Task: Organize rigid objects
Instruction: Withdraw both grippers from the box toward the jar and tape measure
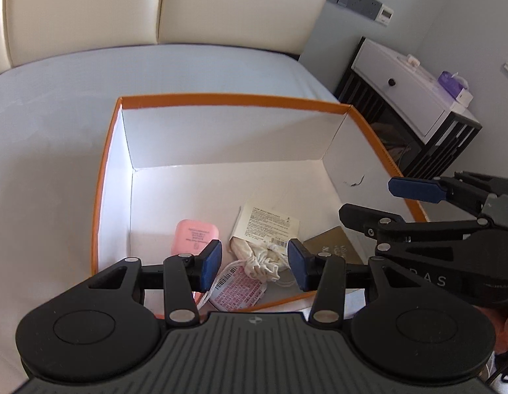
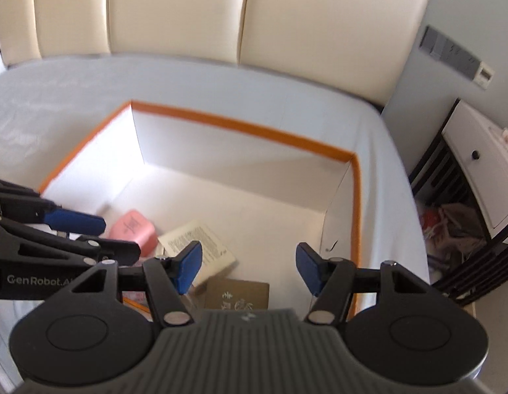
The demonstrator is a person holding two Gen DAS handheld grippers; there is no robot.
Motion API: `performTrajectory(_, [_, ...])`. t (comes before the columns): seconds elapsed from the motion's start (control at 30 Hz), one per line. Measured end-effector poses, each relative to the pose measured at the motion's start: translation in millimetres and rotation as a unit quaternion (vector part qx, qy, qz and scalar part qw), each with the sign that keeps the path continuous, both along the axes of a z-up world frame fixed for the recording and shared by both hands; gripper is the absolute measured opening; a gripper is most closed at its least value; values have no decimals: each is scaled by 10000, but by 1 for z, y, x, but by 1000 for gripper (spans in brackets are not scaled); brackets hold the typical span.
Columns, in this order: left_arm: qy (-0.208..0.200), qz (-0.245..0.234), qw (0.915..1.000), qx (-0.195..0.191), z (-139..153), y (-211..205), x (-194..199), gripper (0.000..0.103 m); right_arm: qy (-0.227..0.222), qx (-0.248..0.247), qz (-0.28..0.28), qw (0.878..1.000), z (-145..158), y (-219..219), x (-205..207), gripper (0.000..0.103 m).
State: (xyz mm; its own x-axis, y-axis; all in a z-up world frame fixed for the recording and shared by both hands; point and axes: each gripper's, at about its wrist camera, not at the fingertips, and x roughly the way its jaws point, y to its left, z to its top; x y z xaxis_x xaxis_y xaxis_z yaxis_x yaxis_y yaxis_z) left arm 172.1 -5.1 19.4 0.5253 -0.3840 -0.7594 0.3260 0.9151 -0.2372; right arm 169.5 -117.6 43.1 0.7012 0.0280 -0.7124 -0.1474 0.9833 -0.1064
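A pale blue bed (image 1: 73, 105) with a cream padded headboard (image 2: 188, 10) fills the background, and a white nightstand (image 1: 405, 88) in a dark slatted frame stands beside the bed's far corner. On the bed sits the landmark, an open box (image 1: 221, 100) with an orange rim and white inside walls.

All the task's things lie on the box floor, toward its near wall. A pink case (image 1: 192, 235) lies nearest the box's left wall. A cream printed card (image 1: 270, 221) lies beside it toward the middle of the box. A small cloth drawstring pouch (image 1: 260, 259) partly covers the card's near edge. A pink-and-white label tag (image 1: 235, 290) on a string lies at the box's near wall. A brown-gold packet (image 2: 237, 294) lies toward the box's right wall.

The left gripper (image 1: 254, 262) hangs above the box's near wall, its 2 blue pads set apart with nothing between them; the pouch shows through the gap below. The right gripper (image 2: 249, 267) hovers over the box's right half, its jaws wider apart and gripping nothing, the packet and card lying beneath them on the box floor.
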Motion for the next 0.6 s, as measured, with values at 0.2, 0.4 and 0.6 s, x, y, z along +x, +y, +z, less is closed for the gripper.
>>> performTrajectory(0.2, [-443, 19, 9985, -308, 18, 8, -24, 53, -741, 410, -258, 9961, 8, -1, -36, 59])
performTrajectory(0.4, [-529, -55, 9961, -704, 16, 17, -50, 53, -1018, 687, -367, 9918, 2, 0, -66, 59])
performTrajectory(0.6, [-17, 64, 9954, -952, -6, 29, -65, 53, -678, 840, -503, 9929, -11, -2, -89, 50])
